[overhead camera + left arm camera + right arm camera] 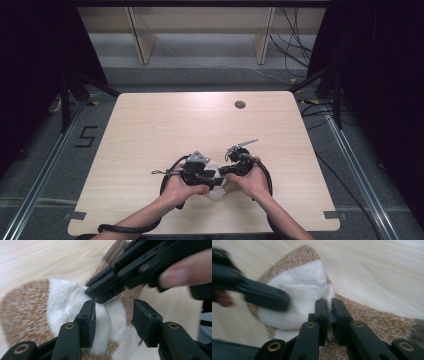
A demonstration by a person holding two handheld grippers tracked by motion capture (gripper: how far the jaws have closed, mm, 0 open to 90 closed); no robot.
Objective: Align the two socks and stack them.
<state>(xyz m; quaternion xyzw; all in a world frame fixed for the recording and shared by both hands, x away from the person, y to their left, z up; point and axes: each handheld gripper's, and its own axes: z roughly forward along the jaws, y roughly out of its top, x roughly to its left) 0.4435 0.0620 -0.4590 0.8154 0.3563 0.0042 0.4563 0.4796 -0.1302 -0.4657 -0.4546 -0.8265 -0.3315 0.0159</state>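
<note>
White and brown sock [304, 287] lies on the wooden table [150, 130] near its front edge; the right gripper [329, 315] pinches its fabric, while the left gripper [113, 315] gapes apart over it.

Both hands hold the left gripper [209, 176] and right gripper [223, 171] together over a pale sock [216, 190] near the table's [150, 125] front edge.

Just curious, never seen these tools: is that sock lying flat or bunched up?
Bunched up. The sock humps off the table, a fold pinched in the right gripper.
</note>
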